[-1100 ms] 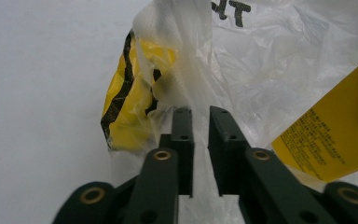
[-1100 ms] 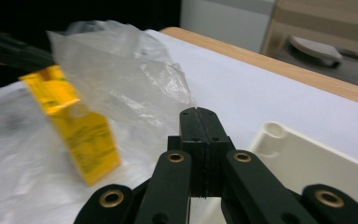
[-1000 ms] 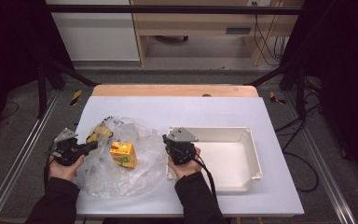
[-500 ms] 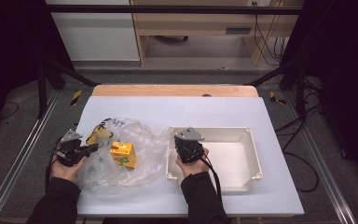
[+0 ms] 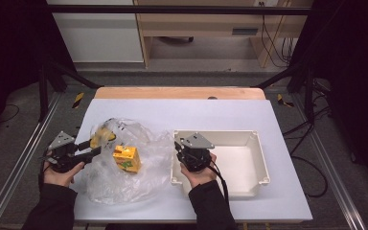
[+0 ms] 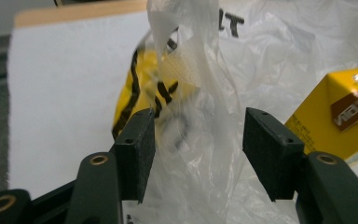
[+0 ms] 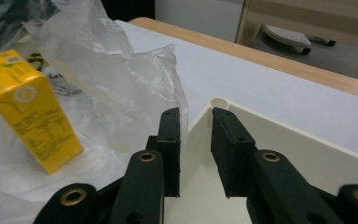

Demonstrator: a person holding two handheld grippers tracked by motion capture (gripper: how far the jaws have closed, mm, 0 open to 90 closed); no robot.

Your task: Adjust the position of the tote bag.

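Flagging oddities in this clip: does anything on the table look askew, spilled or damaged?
Nothing is spilled or damaged. The clear plastic bag lies crumpled and spread flat on the table, its edge against the white tray. A yellow juice carton stands upright on it, apparently intact.

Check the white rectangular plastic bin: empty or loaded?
Empty as far as visible. The white rectangular plastic bin shows bare floor in the high view; the right gripper and hand hide its left edge.

left gripper [image 5: 95, 152]: jaws spread wide | right gripper [image 5: 178, 146]: jaws narrowly parted
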